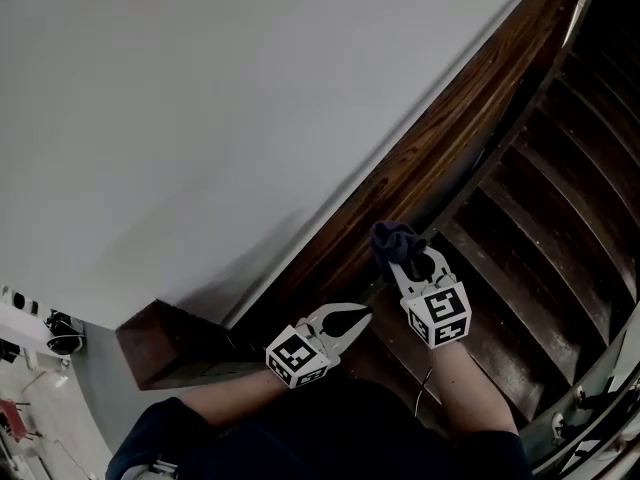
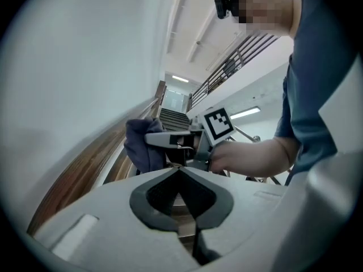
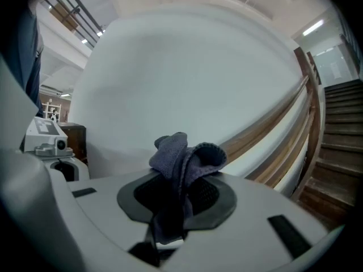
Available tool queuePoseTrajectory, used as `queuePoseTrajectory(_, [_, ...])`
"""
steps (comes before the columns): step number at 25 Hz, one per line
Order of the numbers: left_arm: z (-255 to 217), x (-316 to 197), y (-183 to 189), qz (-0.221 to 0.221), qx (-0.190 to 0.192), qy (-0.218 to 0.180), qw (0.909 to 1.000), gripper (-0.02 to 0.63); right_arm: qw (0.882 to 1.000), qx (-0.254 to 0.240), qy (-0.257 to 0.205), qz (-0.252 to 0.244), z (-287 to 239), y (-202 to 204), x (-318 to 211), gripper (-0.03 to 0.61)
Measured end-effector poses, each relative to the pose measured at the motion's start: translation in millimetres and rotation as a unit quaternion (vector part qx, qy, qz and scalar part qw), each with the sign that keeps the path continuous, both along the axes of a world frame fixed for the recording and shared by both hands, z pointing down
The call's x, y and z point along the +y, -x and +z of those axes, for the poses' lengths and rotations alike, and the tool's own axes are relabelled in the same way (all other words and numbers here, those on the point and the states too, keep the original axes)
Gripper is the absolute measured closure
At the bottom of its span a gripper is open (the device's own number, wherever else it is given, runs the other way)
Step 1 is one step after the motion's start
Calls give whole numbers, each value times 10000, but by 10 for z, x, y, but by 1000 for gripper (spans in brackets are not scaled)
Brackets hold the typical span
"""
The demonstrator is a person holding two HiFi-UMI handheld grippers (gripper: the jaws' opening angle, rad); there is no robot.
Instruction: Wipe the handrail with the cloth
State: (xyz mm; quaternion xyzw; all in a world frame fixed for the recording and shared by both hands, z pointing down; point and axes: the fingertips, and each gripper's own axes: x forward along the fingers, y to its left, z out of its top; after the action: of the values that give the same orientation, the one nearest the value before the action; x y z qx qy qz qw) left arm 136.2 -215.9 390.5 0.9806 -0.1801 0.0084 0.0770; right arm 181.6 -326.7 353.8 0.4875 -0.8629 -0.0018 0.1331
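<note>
A dark blue cloth point(image 1: 393, 240) is bunched in my right gripper point(image 1: 402, 258), which is shut on it right beside the wooden handrail point(image 1: 440, 138) that climbs along the white wall. In the right gripper view the cloth point(image 3: 184, 157) stands up out of the shut right gripper point(image 3: 181, 180), with the handrail point(image 3: 278, 129) rising to the right beyond it. My left gripper point(image 1: 364, 316) is just below and to the left, shut and empty. The left gripper view shows the left gripper point(image 2: 180, 169) with its jaws closed together, and the cloth point(image 2: 142, 143) just ahead.
Dark wooden stair steps point(image 1: 560, 218) climb on the right. A dark wooden post block point(image 1: 165, 348) ends the rail at the lower left. A metal railing point(image 1: 590, 408) borders the stairs at the lower right. A white machine point(image 3: 48, 137) stands by the wall.
</note>
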Motion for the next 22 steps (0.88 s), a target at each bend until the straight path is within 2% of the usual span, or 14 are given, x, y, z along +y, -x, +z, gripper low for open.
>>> queuePoseTrajectory(4, [-143,123,-47,90,63,-88,9999,611,9990,-428,84,50,95,-124,469,482])
queuePoseTrajectory(11, [-152,403,-226,456,-44,-206,9987,610,9929,-1159,44,273,190,-288,1202,482])
queuePoseTrajectory(15, [-180,609,-366,773,-12,-359,9964,609,9899,-1354,48,426,268,-371,1555,482])
queuePoseTrajectory(22, [-199,768,-525,1003,78,-364,9943,611,9875,-1441,216,596,447,-420,1850,482])
